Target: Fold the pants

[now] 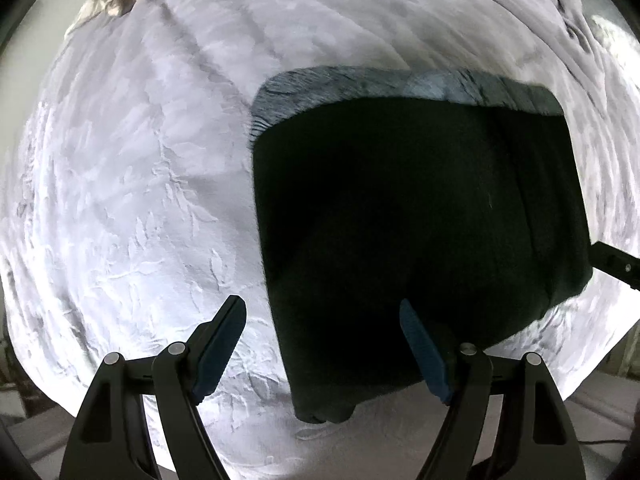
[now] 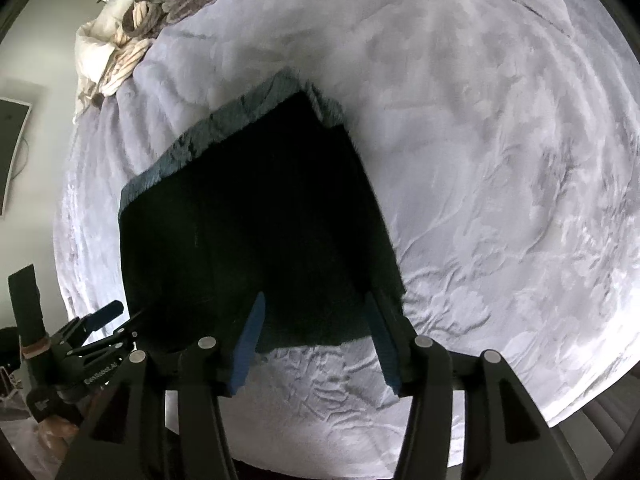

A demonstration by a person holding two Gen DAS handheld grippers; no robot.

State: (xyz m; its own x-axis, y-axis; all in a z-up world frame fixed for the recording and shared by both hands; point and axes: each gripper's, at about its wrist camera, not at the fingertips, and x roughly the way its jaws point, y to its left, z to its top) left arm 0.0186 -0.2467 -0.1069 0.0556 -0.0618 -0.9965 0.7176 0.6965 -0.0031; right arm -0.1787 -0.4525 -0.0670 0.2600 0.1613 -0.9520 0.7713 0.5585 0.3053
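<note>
left gripper point(image 1: 322, 344): held wide, nothing gripped | right gripper point(image 2: 314, 334): held wide, nothing gripped | pants point(image 1: 420, 240): folded dark stack laid flat on pale bedspread point(image 1: 140, 200), ahead-right of left fingers, directly ahead of right fingers | rumpled bedding point(image 2: 128, 48) seen far ahead-left

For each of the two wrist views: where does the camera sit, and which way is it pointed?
Left wrist: sits behind the open left gripper, looking down at the bed cover, the folded pants to its right.
Right wrist: sits behind the open right gripper, over the pants' near edge; the left gripper shows at lower left.
Shared: pants, cover, bedding.
</note>
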